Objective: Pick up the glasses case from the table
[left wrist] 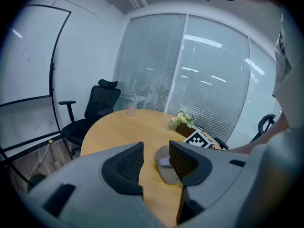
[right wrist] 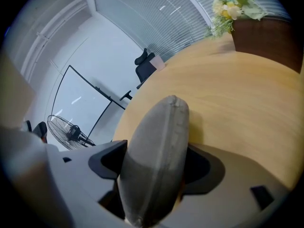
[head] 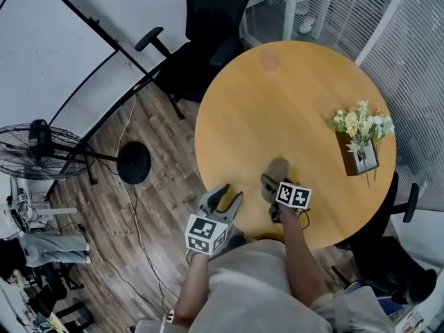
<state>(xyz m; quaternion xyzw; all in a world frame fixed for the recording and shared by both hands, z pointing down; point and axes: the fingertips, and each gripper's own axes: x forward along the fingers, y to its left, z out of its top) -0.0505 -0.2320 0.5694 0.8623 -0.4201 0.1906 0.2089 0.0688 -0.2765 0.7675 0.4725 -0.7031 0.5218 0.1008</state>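
Grey glasses case (right wrist: pixel 164 122), soft-shelled with a seam along its edge, stands on edge between the jaws of the right gripper (right wrist: pixel 156 161). Both pads bear against its sides, so the grip is closed on the case with the jaws set wide. The case's far end projects beyond the jaw tips, over the wooden table (head: pixel 277 96). In the head view the case (head: pixel 277 171) is near the table's edge closest to the person, with the right gripper (head: pixel 272 189) just behind it. Whether its underside touches the tabletop cannot be determined.

Left gripper (left wrist: pixel 156 150): jaws spread, nothing between the pads. It hangs at the table's near edge, beside the right gripper and apart from the case, which shows past its jaws (left wrist: pixel 164 169).

Other items noted: a dark planter of pale flowers (head: pixel 361 144) at the table's right side, well apart from the case; a pink cup (left wrist: pixel 131 109) at the far side; a black office chair (head: pixel 201 40) beyond the table; a floor fan (head: pixel 35 148) at left.
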